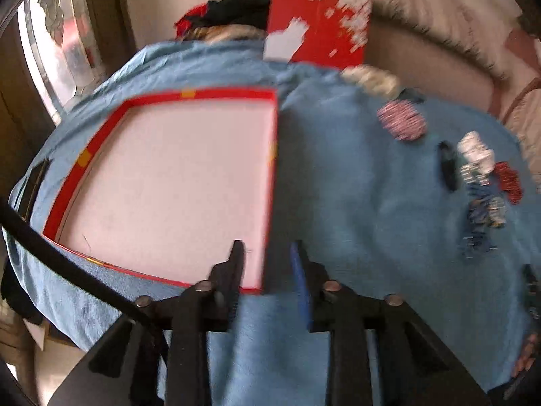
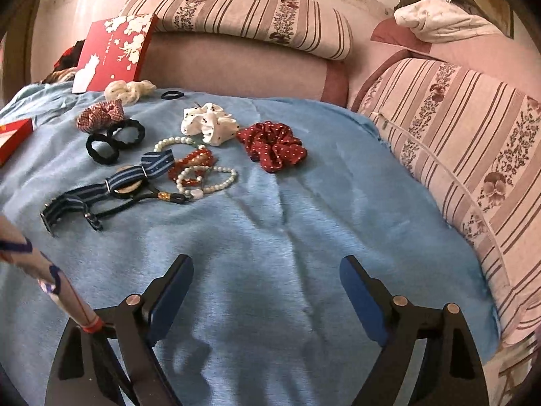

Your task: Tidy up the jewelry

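Note:
A shallow red-rimmed box [image 1: 162, 186] with a pale lining lies open on the blue cloth [image 1: 355, 203]. My left gripper [image 1: 267, 253] is open and straddles the box's right wall near its front corner, one finger over the lining and one over the cloth. The jewelry lies in a loose group further right: pearl bracelets [image 2: 206, 177], a red bead bracelet [image 2: 192, 164], a striped blue strap [image 2: 135, 176], black hair ties [image 2: 115, 138], and red dotted [image 2: 274, 150], white [image 2: 208, 127] and red-checked [image 2: 99, 115] scrunchies. My right gripper [image 2: 267, 270] hangs wide open over bare cloth in front of them, holding nothing.
A red lid with white flowers [image 2: 115, 50] leans against the sofa back behind a cream scrunchie [image 2: 130, 89] and a small black hair tie [image 2: 172, 94]. Striped floral cushions [image 2: 456, 155] border the cloth on the right and at the back. The box's corner [image 2: 13, 135] shows far left.

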A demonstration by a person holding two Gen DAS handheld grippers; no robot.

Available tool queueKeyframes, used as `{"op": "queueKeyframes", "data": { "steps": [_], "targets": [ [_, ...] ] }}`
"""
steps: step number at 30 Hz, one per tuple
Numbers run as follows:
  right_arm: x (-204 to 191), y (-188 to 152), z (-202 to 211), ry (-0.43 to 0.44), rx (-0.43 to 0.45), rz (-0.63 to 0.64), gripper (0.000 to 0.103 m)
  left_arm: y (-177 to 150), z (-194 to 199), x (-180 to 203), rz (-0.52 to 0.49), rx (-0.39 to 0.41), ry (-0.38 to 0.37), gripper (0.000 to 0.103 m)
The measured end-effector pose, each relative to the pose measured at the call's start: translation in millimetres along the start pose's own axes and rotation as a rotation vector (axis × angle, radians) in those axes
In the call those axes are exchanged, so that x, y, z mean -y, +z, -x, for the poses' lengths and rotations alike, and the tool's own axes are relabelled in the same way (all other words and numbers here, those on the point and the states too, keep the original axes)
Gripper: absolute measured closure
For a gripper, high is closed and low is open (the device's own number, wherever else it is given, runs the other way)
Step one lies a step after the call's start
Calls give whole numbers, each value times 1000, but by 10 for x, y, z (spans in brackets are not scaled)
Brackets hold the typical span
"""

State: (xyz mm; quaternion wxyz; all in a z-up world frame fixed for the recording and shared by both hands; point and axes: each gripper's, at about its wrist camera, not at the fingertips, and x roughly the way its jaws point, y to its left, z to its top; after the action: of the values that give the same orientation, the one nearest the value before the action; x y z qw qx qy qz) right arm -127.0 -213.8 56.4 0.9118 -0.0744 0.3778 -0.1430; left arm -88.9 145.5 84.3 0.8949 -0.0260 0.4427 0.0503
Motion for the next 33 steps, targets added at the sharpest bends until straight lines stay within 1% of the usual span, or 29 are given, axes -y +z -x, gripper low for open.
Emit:
{"op": "queueKeyframes", "data": {
  "steps": [1, 2, 4, 6, 9, 10, 12, 14, 18, 21, 23, 25, 26, 30, 33],
  "targets": [
    [-20, 5, 6, 1, 3, 0, 12, -15, 117, 62, -2, 29, -11, 47],
    [-36, 9, 18, 2, 7, 2, 12, -17, 232, 157, -4, 59, -12, 34],
    [-66, 12, 71, 6, 14, 12, 12, -65, 427, 297, -19, 113, -21, 29],
    [-77, 34, 185, 28, 18, 6, 12, -125, 565, 434, -45, 134, -25, 27],
    [-40, 51, 442, 124, 26, -62, 12, -230, 729, 533, -68, 141, -49, 23],
    [-41, 57, 517, 141, 33, -76, 12, -262, 749, 580, -66, 142, -55, 21],
    [-90, 82, 696, 160, 53, -65, 12, -352, 785, 648, -44, 142, -78, 16],
    [-156, 130, 842, 155, 72, -34, 12, -451, 781, 666, -18, 140, -102, 11],
    [-244, 267, 1096, 143, 102, -7, 12, -702, 733, 667, -7, 105, -131, 11],
    [-253, 351, 1225, 148, 125, -17, 12, -882, 722, 643, -9, 94, -127, 11],
    [-244, 407, 1277, 157, 121, -39, 12, -1037, 763, 645, -47, 132, -67, 11],
    [-248, 461, 1253, 184, 87, -52, 12, -1171, 804, 656, -95, 168, -12, 11],
    [-260, 484, 1229, 183, 64, -52, 12, -1233, 821, 657, -119, 181, 8, 11],
    [-287, 495, 1171, 161, 26, -33, 12, -1480, 861, 693, -232, 217, 54, 11],
    [-248, 482, 1144, 153, -1, -45, 12, -1542, 881, 695, -292, 236, 67, 10]
  ]
}}
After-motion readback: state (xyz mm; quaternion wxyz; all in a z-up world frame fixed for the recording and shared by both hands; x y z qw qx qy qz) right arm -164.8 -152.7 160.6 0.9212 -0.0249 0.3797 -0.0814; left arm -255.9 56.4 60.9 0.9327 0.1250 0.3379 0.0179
